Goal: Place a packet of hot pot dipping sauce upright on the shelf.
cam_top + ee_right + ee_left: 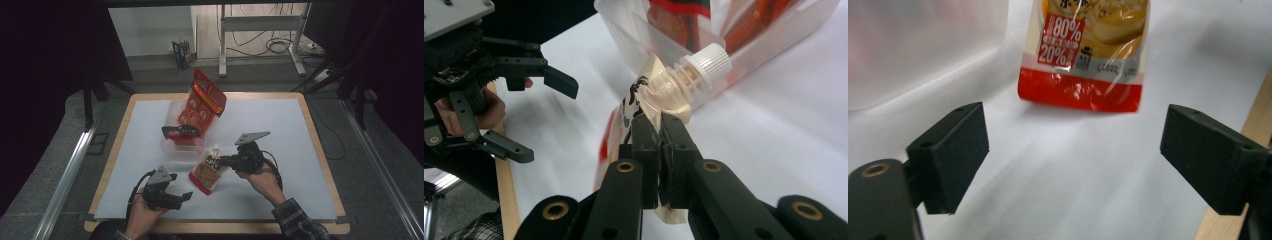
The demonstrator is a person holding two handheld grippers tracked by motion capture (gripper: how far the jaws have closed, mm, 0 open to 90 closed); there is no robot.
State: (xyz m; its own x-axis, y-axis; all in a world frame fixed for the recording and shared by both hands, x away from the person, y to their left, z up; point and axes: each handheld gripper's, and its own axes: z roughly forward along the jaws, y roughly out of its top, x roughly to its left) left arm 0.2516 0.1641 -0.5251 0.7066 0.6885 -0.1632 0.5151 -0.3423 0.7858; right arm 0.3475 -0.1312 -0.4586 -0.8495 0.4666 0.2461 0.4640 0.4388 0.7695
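A spouted pouch (206, 172), yellow with a red bottom band and a white screw cap (704, 65), hangs tilted just above the white mat. My right gripper (220, 161) is shut on its top edge, just below the spout; in the right gripper view the jaws (660, 127) pinch the crumpled film. My left gripper (181, 186) stands open near the front left of the table, a little short of the pouch. Its two pads (950, 150) are wide apart with only bare mat between them, and the pouch's red bottom (1083, 92) lies ahead.
A clear plastic bin (170, 107) sits behind the pouch at mid table, with a tall red package (202, 102) leaning out of it. The white mat (280, 150) covers the wooden table top; its wooden edge (1253, 130) lies close to my left gripper.
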